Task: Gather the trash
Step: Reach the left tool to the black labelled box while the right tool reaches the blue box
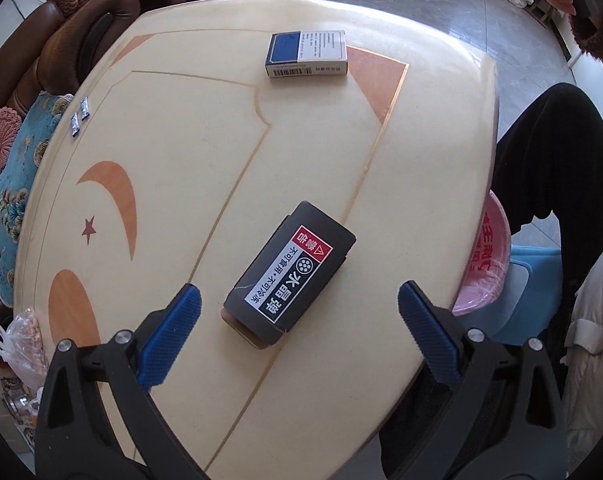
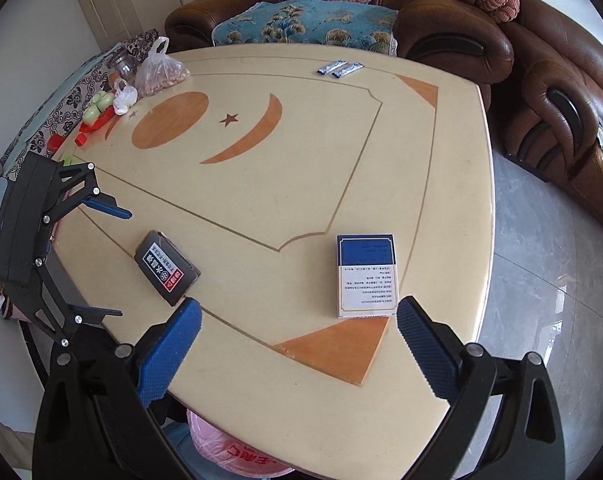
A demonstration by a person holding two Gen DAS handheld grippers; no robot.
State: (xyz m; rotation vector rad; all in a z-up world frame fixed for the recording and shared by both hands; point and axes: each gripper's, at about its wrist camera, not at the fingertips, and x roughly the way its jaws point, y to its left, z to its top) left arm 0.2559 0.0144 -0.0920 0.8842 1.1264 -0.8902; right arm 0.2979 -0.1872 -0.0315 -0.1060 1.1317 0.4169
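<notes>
1. Desk [image 1: 341,360]: cream top with orange crescent, star and circle inlay; carries all the trash that shows.
2. Black carton [image 1: 289,274]: lies flat near the desk edge, white label up, one end flap open. It sits just ahead of the left gripper [image 1: 299,316], between the lines of its fingers, untouched.
3. Blue-and-white box [image 2: 366,275]: lies flat near an orange corner inlay, just ahead of the right gripper [image 2: 299,320], untouched.
4. Two foil sachets [image 2: 339,68]: side by side at the far edge, next to the sofa.
5. Left gripper: spread wide, holding nothing. Right gripper: likewise spread wide, holding nothing.
6. Pink bin bag [image 1: 486,256]: hangs open beside the desk edge; contents not visible.
7. Progress, as a judgement: early. No item is lifted; carton, box and sachets all remain to be collected.
8. View differences: only the right wrist view shows the bag of nuts [image 2: 159,70], a glass jar and small red and green items at the desk's far end.
</notes>
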